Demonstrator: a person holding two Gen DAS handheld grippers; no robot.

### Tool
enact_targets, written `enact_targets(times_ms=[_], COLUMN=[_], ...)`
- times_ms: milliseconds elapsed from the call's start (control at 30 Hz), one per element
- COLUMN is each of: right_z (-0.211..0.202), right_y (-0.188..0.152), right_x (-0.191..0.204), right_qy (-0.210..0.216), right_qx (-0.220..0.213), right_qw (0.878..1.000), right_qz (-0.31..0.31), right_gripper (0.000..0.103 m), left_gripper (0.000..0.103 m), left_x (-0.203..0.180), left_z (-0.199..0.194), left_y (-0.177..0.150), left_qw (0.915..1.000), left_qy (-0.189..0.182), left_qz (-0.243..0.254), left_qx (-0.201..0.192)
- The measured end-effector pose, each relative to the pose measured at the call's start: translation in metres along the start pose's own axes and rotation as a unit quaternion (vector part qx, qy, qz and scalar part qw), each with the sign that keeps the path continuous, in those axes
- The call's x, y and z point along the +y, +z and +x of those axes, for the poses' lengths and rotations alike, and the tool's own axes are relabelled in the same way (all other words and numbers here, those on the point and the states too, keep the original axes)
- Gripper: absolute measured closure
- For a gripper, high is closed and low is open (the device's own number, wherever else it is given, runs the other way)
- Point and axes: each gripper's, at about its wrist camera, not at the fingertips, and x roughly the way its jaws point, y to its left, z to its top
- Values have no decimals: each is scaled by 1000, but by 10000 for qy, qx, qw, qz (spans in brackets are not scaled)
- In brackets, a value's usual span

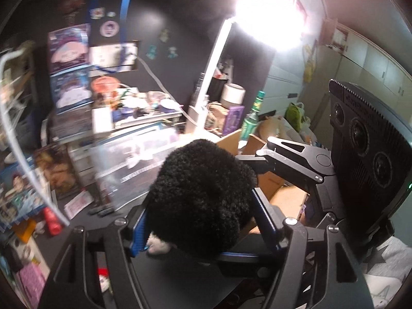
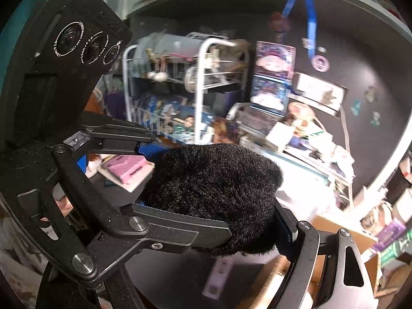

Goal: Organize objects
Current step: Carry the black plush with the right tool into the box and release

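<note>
While the black plush toy (image 1: 200, 198) hangs above the cluttered desk (image 1: 85, 219), the left gripper (image 1: 203, 221) clamps its near end and the right gripper (image 2: 213, 195) pinches the other. If either hand pulls away, the soft pile could slip free and drop short of the cardboard box (image 1: 273, 180), or knock the green bottle (image 1: 253, 114) just beyond.

Room dim, walls near black. Left wrist view: desk lamp (image 1: 267, 18) blows out to a white glare patch at top, haloing onto the wall. Both views smeared by motion blur across the shelf clutter (image 2: 219, 82); near gripper parts stay sharp. Heavy fisheye bending and dark vignette at edges.
</note>
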Motion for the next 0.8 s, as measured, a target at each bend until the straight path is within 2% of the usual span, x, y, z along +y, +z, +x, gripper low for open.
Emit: enact_targets(times_ms=[267, 433, 733, 800], right_z=[-22, -27, -22, -22], right_y=[-20, -42, -72, -75], right_x=[-66, -96, -129, -131], right_qy=[-274, -391, -516, -541], right_qx=[212, 394, 763, 809], right_qw=[9977, 9950, 9902, 9895], right_qz=[576, 826, 1048, 1069], right_gripper=[22, 22, 21, 19], left_gripper=[35, 35, 35, 30], left_x=[-29, -40, -56, -58], left_z=[65, 103, 147, 149], left_y=[33, 40, 42, 42], left_qw=[9979, 9948, 9910, 9911], left_qy=[-391, -585, -567, -532], left_qz=[100, 89, 171, 223], left_qx=[508, 827, 1197, 1203])
